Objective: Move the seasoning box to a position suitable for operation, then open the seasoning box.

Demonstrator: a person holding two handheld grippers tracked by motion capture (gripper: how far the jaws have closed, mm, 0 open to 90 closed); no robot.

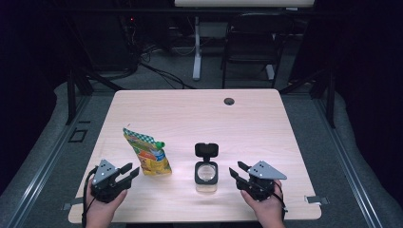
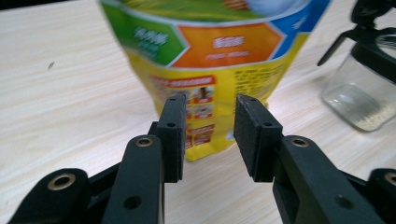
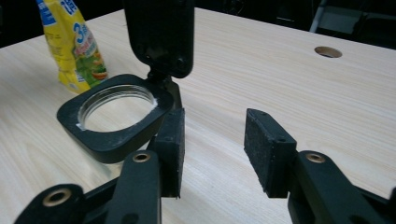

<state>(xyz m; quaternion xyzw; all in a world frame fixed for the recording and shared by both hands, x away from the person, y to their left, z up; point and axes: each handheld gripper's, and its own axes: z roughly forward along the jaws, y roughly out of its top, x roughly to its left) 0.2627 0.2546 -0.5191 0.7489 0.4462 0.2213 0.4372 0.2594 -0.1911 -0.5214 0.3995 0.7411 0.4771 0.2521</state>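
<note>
A yellow pouch (image 1: 147,154) stands on the table (image 1: 199,109), near the front edge and left of the middle. It has a green cap (image 1: 160,144) on one top corner and bright green, orange and blue patches. In the left gripper view the pouch (image 2: 215,65) is close, and its small print is too blurry to read.

A clear jar (image 1: 206,173) sits near the front edge at the middle. It has a black rim and a black lid (image 1: 206,150) flipped open toward the back edge. A little pale stuff lies at its bottom (image 2: 369,122). In the right gripper view the rim (image 3: 114,119) has white dust on it.

The left gripper (image 1: 128,173) is at the front left, just beside the pouch, with its jaws apart and holding nothing. The right gripper (image 1: 236,171) is at the front right, near the jar, jaws apart and empty too.

The table is light wood with a round hole (image 1: 229,101) near the back edge. The floor is grey. A dark chair (image 1: 252,38) and a white post (image 1: 196,47) stand behind. The room is very dark, so the sides are hard to make out. The pouch's top is cut off in both gripper views.
</note>
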